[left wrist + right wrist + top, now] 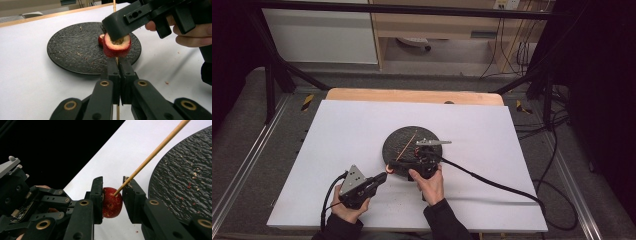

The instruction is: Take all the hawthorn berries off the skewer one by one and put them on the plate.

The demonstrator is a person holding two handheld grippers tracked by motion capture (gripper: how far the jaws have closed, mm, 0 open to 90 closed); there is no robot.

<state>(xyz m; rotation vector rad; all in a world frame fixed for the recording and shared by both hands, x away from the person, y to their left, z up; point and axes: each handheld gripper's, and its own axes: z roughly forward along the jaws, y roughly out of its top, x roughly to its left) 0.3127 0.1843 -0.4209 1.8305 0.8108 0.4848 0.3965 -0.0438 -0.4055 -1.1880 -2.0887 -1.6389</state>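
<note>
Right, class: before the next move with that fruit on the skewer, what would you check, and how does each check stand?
1. Left gripper shut on the skewer: ok.
2. Skewer entering the red fruit: ok.
3. Right gripper jaws on either side of the fruit: ok.
4. Both jaws pressing the fruit: cannot tell; there seems to be a slight gap at one.
5. Second fruit piece lying on the plate: ok.

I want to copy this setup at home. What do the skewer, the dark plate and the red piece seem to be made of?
Skewer: probably bamboo or wood; pale tan, matt, thin and straight. Plate: likely stone, slate or textured ceramic; black, rough rippled surface, no gloss. Red piece: looks like fruit; shiny red skin, pale crumbly cut face.
</note>
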